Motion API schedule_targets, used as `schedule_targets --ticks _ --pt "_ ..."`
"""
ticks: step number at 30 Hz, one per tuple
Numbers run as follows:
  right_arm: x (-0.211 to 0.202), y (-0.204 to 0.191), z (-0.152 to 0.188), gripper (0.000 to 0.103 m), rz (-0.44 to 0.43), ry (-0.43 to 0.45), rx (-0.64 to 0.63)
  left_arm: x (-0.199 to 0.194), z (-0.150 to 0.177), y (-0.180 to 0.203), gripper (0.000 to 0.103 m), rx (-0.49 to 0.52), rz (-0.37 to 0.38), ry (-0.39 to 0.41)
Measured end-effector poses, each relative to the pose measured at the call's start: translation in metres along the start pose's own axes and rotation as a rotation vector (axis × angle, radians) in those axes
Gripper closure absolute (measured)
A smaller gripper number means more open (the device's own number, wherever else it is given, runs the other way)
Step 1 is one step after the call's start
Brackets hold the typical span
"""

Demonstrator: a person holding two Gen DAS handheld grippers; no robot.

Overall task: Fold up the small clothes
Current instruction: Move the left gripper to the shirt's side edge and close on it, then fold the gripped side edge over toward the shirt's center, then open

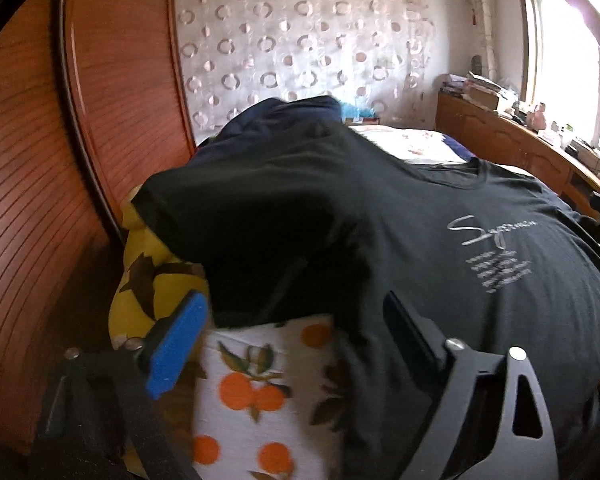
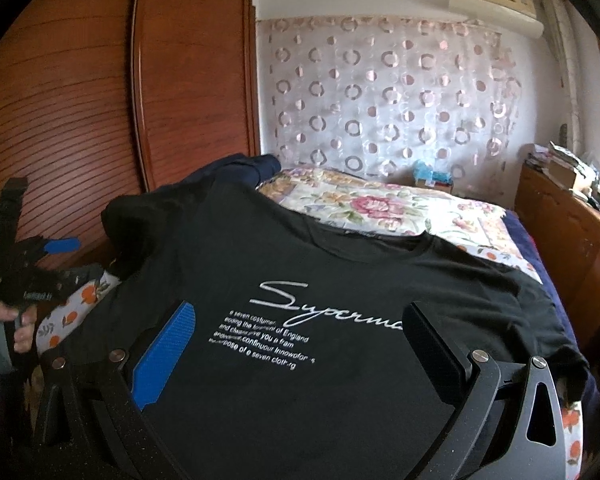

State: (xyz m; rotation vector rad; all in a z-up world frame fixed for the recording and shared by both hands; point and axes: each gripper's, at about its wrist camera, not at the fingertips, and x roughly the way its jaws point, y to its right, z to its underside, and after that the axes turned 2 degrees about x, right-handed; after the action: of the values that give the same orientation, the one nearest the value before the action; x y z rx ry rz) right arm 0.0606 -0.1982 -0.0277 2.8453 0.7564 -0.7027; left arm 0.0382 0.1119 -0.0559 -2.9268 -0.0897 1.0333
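A black T-shirt (image 2: 300, 272) with white script print lies spread face up on the bed, collar toward the far side. It also shows in the left wrist view (image 1: 440, 220), its left sleeve (image 1: 228, 216) bunched over the bed's left edge. My left gripper (image 1: 296, 320) is open and empty, hovering just above the shirt's lower left edge and the orange-print sheet (image 1: 256, 392). It appears from outside in the right wrist view (image 2: 40, 256), held in a hand. My right gripper (image 2: 300, 336) is open and empty, low over the shirt's printed chest.
A dark navy garment (image 2: 244, 168) is piled at the shirt's far left. A floral quilt (image 2: 380, 204) covers the far bed. A wooden wardrobe (image 2: 100, 100) stands close on the left, a cluttered wooden cabinet (image 2: 560, 216) on the right. A yellow patterned cloth (image 1: 148, 272) hangs at the bed's left edge.
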Motion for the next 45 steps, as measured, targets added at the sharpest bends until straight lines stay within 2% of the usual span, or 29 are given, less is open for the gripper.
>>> schedule_targets --ticks 5,7,12,16,21,25,28,34,37,42,45 --pt "0.008 -0.001 -0.009 0.0 -0.038 -0.034 -0.024 0.01 -0.01 -0.032 0.03 -0.033 -0.019 0.006" --pt "0.009 -0.003 -0.013 0.0 -0.06 -0.04 -0.03 0.013 -0.016 -0.045 0.038 -0.045 -0.018 0.016" --pt "0.007 -0.003 -0.019 0.0 -0.103 -0.044 -0.052 0.022 -0.037 -0.069 0.05 -0.07 -0.026 0.032" --pt "0.005 0.001 -0.016 0.0 -0.119 -0.043 -0.065 0.034 -0.047 -0.084 0.056 -0.088 -0.042 0.026" --pt "0.005 0.005 -0.013 0.0 -0.124 -0.046 -0.064 0.056 -0.052 -0.092 0.056 -0.087 -0.064 -0.014" --pt "0.005 0.003 -0.013 0.0 -0.121 -0.051 -0.058 0.07 -0.05 -0.095 0.08 -0.083 -0.05 -0.042" --pt "0.006 -0.004 -0.016 0.0 -0.124 -0.048 -0.053 0.071 -0.049 -0.095 0.091 -0.084 -0.024 -0.043" --pt "0.003 -0.008 -0.014 0.0 -0.124 -0.026 -0.056 0.042 -0.052 -0.081 0.1 -0.047 -0.061 0.032" --pt "0.004 -0.009 -0.011 0.0 -0.125 -0.024 -0.051 0.023 -0.053 -0.071 0.1 -0.019 -0.081 0.091" --pt "0.004 -0.008 -0.009 0.0 -0.138 -0.021 -0.038 0.011 -0.061 -0.061 0.1 -0.013 -0.06 0.119" --pt "0.003 -0.006 -0.007 0.0 -0.135 -0.018 -0.038 0.001 -0.066 -0.051 0.1 -0.012 -0.023 0.141"
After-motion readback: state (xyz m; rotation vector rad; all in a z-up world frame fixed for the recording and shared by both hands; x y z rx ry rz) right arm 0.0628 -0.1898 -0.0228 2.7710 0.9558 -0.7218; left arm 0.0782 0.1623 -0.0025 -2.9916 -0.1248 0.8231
